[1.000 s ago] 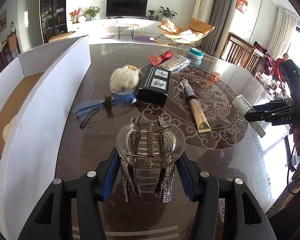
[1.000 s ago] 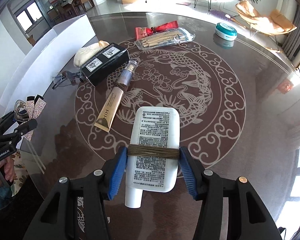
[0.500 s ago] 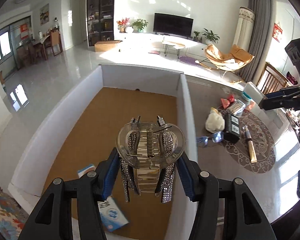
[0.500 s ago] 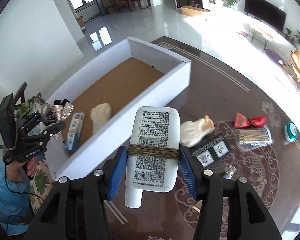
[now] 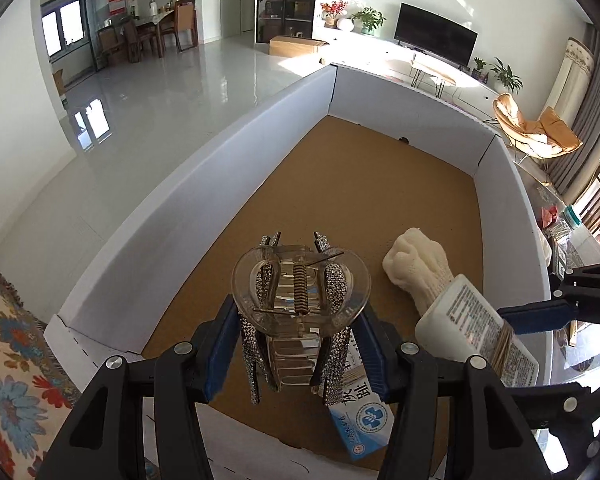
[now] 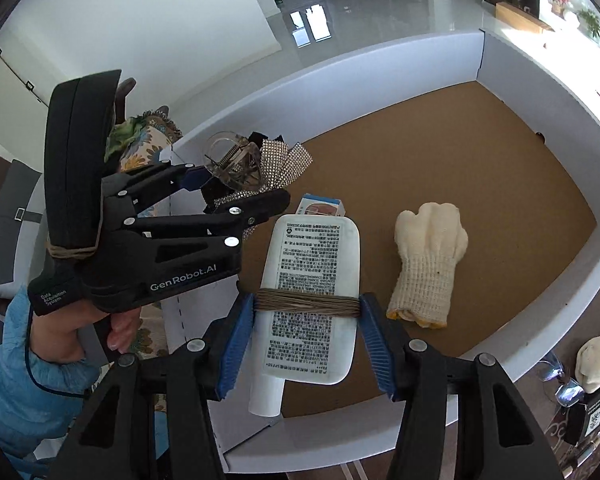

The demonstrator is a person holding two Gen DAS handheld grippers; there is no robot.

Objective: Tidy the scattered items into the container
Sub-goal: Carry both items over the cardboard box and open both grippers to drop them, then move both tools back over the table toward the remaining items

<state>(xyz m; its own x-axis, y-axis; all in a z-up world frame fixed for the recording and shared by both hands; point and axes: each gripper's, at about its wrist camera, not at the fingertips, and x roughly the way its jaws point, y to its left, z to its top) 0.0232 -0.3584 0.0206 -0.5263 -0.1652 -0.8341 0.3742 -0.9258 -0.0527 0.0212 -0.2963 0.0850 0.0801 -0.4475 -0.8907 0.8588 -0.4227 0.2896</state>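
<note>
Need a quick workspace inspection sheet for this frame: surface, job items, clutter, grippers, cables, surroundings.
Surface: white box with brown floor, on a dark table.
Job's things: hair clip and white tube held above the box; glove and small carton lie inside.
Clutter: second glove, glasses outside on the table.
Grippers: left gripper clamps the clip; right gripper clamps the tube.
Cables: thin cord at the left sleeve.
Surroundings: living room, TV.

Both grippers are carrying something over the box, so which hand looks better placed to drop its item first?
Probably the left: its hair clip hangs over bare box floor. The right gripper's white tube hangs partly over the small blue carton and beside the glove.
</note>
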